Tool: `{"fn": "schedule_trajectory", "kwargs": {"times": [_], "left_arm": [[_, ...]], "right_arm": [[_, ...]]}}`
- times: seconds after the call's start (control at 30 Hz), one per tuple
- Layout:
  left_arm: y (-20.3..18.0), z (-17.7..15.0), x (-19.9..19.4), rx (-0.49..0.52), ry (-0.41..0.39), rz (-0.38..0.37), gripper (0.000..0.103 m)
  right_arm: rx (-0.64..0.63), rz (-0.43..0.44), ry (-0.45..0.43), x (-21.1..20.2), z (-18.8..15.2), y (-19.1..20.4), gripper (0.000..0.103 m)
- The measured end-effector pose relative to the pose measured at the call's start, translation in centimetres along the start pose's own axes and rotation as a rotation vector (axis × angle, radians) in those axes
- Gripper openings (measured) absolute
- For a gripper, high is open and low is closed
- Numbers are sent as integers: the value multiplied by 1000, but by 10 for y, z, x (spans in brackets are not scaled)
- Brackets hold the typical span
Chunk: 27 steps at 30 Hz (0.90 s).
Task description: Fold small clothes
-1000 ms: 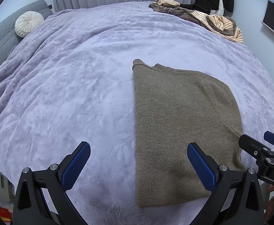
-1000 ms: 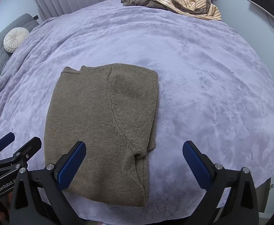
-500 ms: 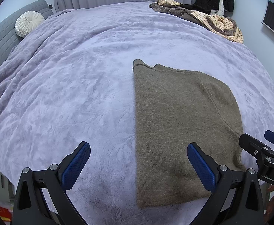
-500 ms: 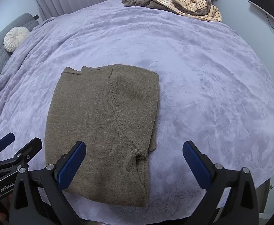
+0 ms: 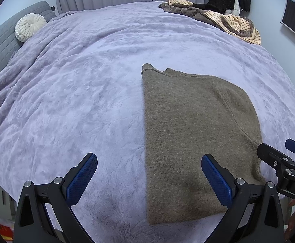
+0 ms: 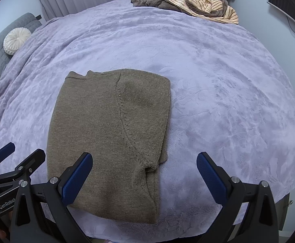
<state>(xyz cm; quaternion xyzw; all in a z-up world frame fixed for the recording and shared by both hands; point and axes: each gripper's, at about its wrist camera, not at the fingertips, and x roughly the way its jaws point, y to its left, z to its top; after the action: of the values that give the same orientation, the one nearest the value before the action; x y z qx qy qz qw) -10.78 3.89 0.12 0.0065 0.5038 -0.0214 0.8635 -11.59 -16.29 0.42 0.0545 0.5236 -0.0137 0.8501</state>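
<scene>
From the left wrist, the left gripper [image 5: 149, 179] hovers wide and empty over the near edge of a half-folded olive-brown sweater [image 5: 196, 133] on the lavender blanket [image 5: 76, 101]; from the right wrist, the right gripper [image 6: 144, 179] gapes equally wide, apparently poised for the next fold.

Landmark: folded brown sweater [image 6: 111, 137]. Bed [image 6: 218, 85] surface bare left, right and beyond it; open passage there. Obstacles only at far edge: pile of clothes [image 6: 198, 6] far right, round white cushion [image 5: 30, 29] far left.
</scene>
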Motion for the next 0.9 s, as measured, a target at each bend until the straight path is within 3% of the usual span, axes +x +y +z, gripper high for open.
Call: {"fn": "schedule_trajectory", "kwargs": {"times": [0.9], "left_arm": [[4, 0, 5, -9, 4, -32, 103]], "right_arm": [[-4, 0, 8, 2, -1, -3, 102]]}}
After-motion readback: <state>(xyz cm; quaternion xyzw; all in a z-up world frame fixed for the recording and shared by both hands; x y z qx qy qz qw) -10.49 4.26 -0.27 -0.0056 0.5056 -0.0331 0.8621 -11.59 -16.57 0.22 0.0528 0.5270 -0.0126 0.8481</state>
